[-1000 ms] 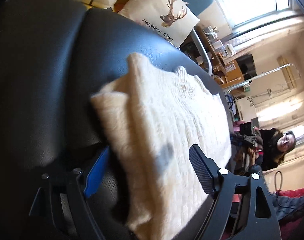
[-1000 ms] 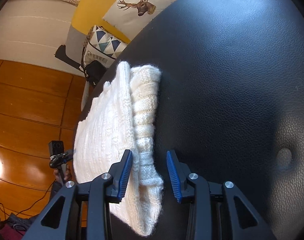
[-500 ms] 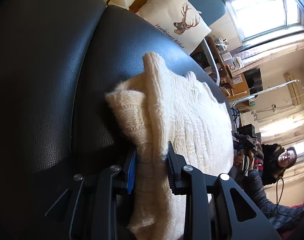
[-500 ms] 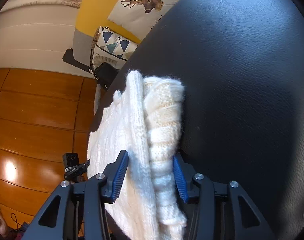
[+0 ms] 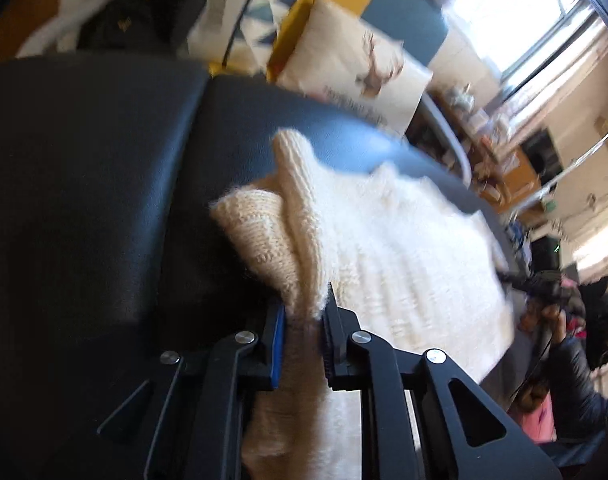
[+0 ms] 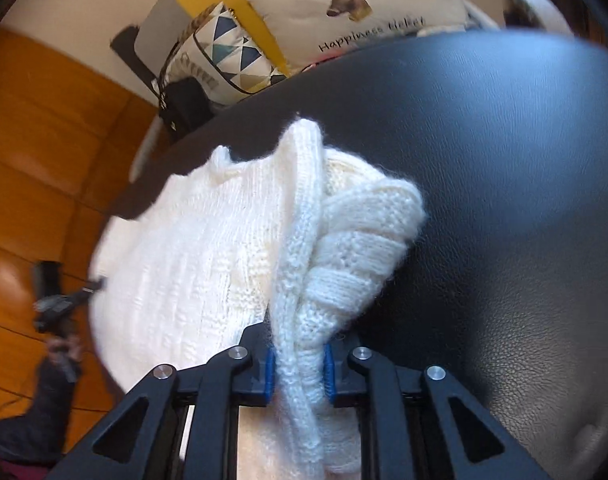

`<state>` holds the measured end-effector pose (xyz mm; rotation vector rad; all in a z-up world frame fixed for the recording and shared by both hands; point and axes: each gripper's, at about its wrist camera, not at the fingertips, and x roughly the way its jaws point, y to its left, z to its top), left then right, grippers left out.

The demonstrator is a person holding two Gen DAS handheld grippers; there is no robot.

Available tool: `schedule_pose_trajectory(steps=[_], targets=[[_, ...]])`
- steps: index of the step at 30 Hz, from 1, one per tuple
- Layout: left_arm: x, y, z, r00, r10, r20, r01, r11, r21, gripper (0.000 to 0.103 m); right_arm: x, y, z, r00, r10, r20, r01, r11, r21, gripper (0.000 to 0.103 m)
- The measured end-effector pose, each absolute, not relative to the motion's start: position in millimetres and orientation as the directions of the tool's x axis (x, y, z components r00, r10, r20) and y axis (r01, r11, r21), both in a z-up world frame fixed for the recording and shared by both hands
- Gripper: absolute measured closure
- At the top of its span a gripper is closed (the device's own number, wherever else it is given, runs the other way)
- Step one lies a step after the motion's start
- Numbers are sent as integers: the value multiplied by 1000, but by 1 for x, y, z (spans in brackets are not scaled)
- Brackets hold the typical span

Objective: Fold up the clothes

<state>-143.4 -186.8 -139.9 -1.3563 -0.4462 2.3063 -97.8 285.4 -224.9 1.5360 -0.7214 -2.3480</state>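
A cream knitted sweater (image 5: 384, 248) lies partly folded on a black leather seat (image 5: 84, 200). My left gripper (image 5: 304, 316) has its jaws closing on the sweater's near edge, and the knit is bunched tight between the pads. In the right wrist view the same sweater (image 6: 208, 248) fills the middle of the picture. My right gripper (image 6: 298, 360) pinches a thick fold of it, its jaws still closing too. The pinched folds rise off the black leather seat (image 6: 504, 200).
A deer-print cushion (image 5: 356, 76) and a triangle-patterned cushion (image 6: 224, 52) lean behind the seat. A black bag (image 5: 140, 20) sits at the back left. A seated person (image 5: 576, 344) holds a device beyond the seat's edge. Wooden flooring (image 6: 36, 152) lies alongside.
Both grippers went from open around the sweater's edge to clamped on it. Both have lifted and tilted, pulling the knit up off the seat.
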Motion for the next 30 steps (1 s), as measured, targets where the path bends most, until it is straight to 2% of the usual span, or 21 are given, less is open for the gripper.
schedule_pose_trajectory(steps=[5,8,12,15,18,21,23,25,28,30], targets=[[-92,-214,-121,-581,446,-681,-93,-867,-489,88,-119,244,-211,-410,-405,-817,43,-904,426,87],[-53,-241,-99,-678,390,-623,-29,-861,-507,88,-151,208,-199,-421,-417,-805,128,-906,402,87],[0,-269,-59,-785,265,-560,15,-896,-444,88,-202,152,-178,-414,-489,-768,282,-871,402,87],[40,-291,-42,-833,137,-536,88,-924,-372,88,-251,86,-159,-382,-504,-775,408,-844,348,87],[70,-307,-48,-833,57,-551,171,-920,-354,88,-293,19,-141,-381,-481,-789,534,-812,237,87],[87,-323,-74,-789,40,-613,250,-890,-380,87,-317,-36,-142,-388,-410,-825,608,-787,105,86],[93,-331,-96,-747,48,-663,305,-861,-406,87,-343,-60,-157,-377,-314,-871,595,-803,32,83],[96,-339,-119,-697,68,-714,357,-831,-427,86,-366,-76,-175,-370,-211,-905,536,-844,-23,74],[105,-357,-138,-674,154,-722,386,-761,-522,86,-376,-63,-176,-364,-247,-898,438,-897,69,73],[114,-359,-139,-676,156,-720,382,-762,-524,85,-373,-50,-157,-452,-259,-854,379,-922,79,73]])
